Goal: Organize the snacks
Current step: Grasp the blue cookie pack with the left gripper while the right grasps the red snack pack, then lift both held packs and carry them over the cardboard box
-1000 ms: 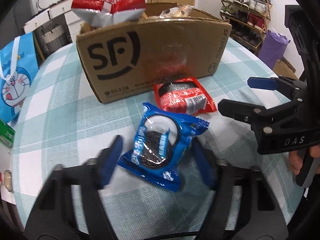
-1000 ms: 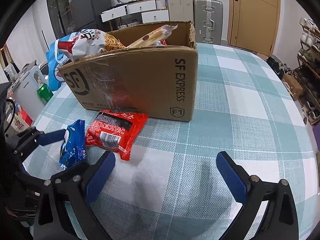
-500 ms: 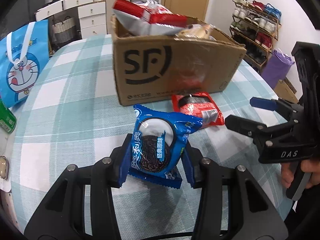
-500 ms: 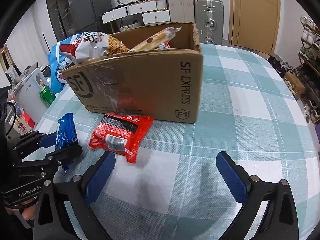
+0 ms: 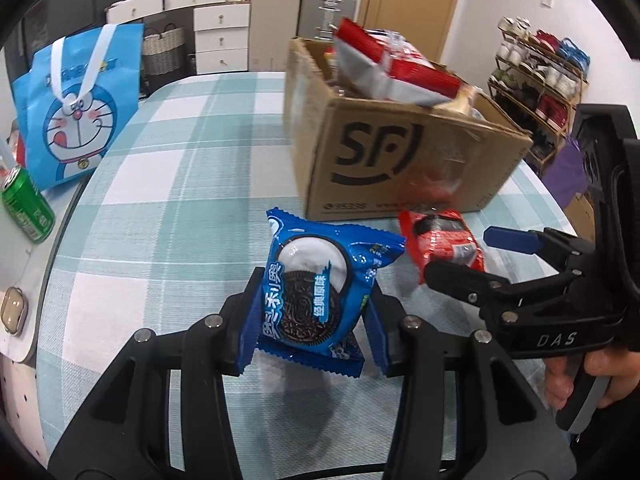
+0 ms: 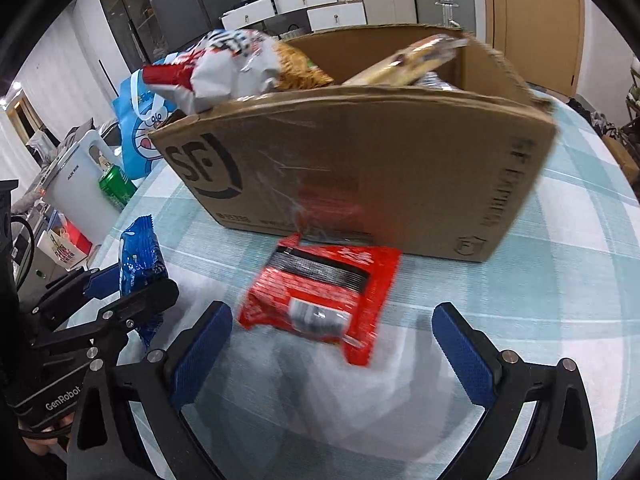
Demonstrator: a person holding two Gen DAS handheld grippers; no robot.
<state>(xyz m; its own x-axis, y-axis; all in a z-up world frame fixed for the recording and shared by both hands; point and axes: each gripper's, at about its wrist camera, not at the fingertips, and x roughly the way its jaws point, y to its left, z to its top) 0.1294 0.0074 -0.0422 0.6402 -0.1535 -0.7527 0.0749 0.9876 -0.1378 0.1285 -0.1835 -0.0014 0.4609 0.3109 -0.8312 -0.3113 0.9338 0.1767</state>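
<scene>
1. The step in hand looks like carrying: the left claw (image 5: pixel 310 316) is clamped on the blue cookie packet (image 5: pixel 316 288), one pad pressing each side, and the packet stands upright between them, its lower edge clear of the table (image 5: pixel 168 208).
2. Its jaws closed in on the packet within the last second and have since held about the same width, so the grip looks settled.
3. The right claw (image 6: pixel 332 344) hangs with its jaws spread wide and nothing between its pads.
4. The red snack packet (image 6: pixel 320 296) lies flat on the table just ahead of the right claw, roughly centred on the gap between its fingers, its far edge close against the foot of the box.
5. The cardboard box (image 5: pixel 400 160) stands ahead of both claws, beyond the red packet, to the upper right of the left claw.
6. It is open at the top and already well filled: a red-and-white crisp bag (image 6: pixel 224 68) sticks out over the rim at one end, and a long clear-wrapped snack (image 6: pixel 404 62) leans out at the other. What lies deeper is hidden.
7. The next move probably calls for raising the blue packet above the rim and releasing it in the free space between those two.
8. The right claw would need to lower around the red packet and close.
</scene>
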